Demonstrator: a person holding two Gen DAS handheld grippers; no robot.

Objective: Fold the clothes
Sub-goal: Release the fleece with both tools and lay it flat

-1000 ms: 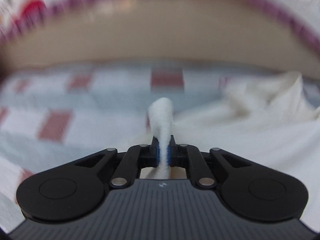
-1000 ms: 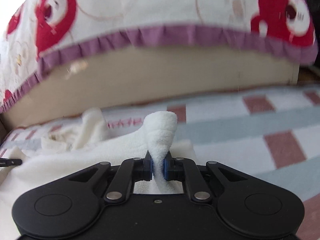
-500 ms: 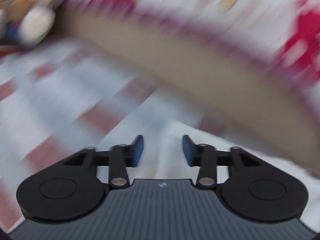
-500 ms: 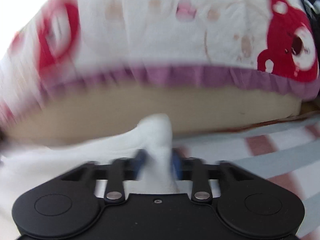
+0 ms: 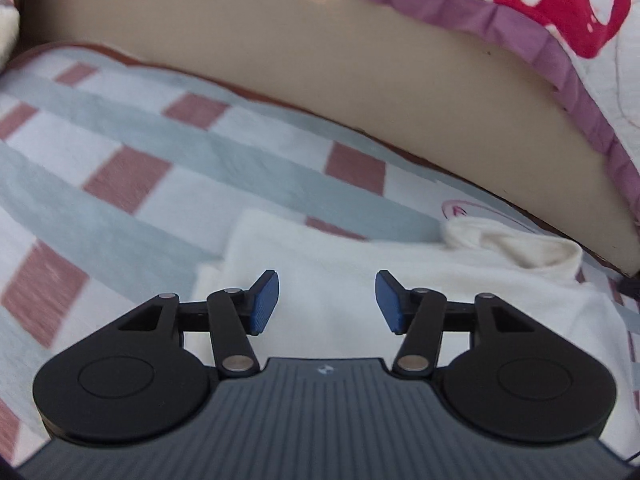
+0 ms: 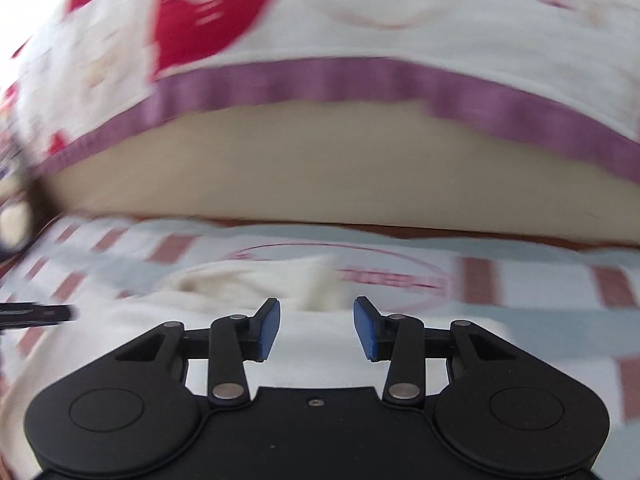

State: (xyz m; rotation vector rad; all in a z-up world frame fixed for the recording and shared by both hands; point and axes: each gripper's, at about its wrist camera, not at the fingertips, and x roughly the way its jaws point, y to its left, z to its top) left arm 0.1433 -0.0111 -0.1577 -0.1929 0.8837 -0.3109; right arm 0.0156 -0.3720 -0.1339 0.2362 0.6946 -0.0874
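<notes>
A white fleecy garment point(image 5: 332, 264) lies flat on a checked blanket point(image 5: 132, 148) of grey, white and dull-red squares. My left gripper point(image 5: 326, 304) hovers over the garment's left edge; its jaws are opening and hold nothing between the blue pads point(image 5: 264, 300). A rolled collar or cuff point(image 5: 516, 248) rises at the garment's far right. In the right wrist view the same garment point(image 6: 256, 280) spreads below my right gripper point(image 6: 316, 330), whose jaws are opening too, with no cloth between them.
A beige bed base point(image 5: 360, 64) runs across the back, under a white quilt point(image 5: 568, 4) with red prints and a purple frill. The other gripper's dark tip point(image 6: 36, 314) shows at the left edge of the right wrist view.
Both grippers were shut on pinched-up folds of the white garment; both have let go and their jaws have spread. The cloth now lies flat. The right gripper has swung sideways and up.
</notes>
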